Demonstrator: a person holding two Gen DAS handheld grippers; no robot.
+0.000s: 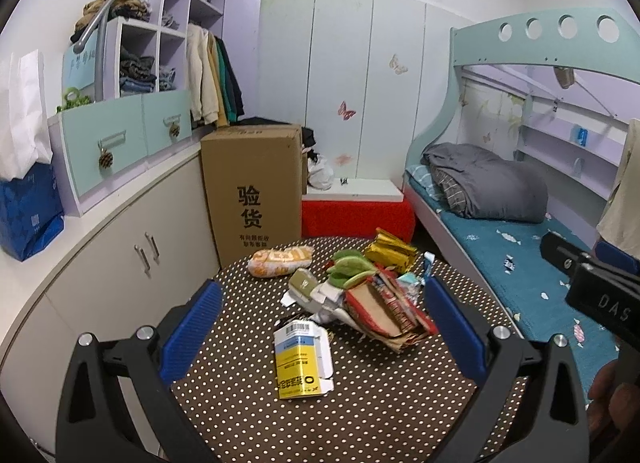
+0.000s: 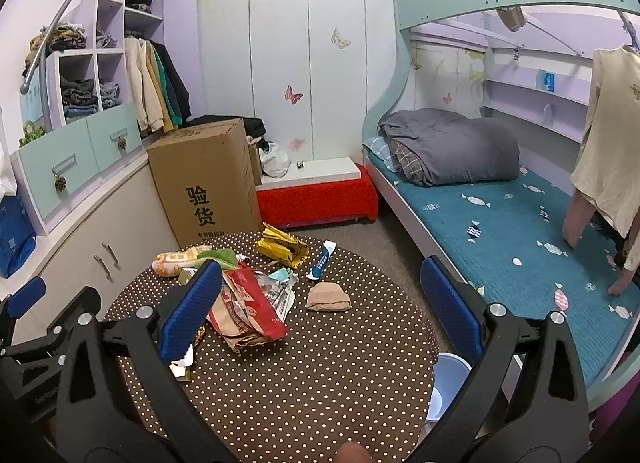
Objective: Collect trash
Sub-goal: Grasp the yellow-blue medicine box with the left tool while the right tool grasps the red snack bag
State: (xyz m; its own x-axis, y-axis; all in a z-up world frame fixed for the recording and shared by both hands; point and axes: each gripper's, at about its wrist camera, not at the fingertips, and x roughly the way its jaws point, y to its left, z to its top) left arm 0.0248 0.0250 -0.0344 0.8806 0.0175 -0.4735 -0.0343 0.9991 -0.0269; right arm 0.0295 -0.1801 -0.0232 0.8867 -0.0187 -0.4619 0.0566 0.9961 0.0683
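A heap of trash lies on the round brown polka-dot table (image 1: 380,403) (image 2: 320,375). In the left wrist view, a flattened yellow and white box (image 1: 302,359) lies nearest, then a torn red paper bag (image 1: 388,311), green wrappers (image 1: 348,267), a gold wrapper (image 1: 390,249) and an orange snack bag (image 1: 280,259). My left gripper (image 1: 322,331) hovers open above the box, holding nothing. My right gripper (image 2: 322,307) is open over the table, with the red bag (image 2: 248,307) by its left finger. A tan wad (image 2: 328,299), a blue-white wrapper (image 2: 322,261) and the gold wrapper (image 2: 282,249) lie beyond.
A pale blue bin (image 2: 448,383) stands on the floor at the table's right edge. A tall cardboard box (image 1: 252,187) and a red bench (image 1: 356,215) stand behind the table. White cabinets (image 1: 120,263) run along the left, a bunk bed (image 2: 500,223) along the right.
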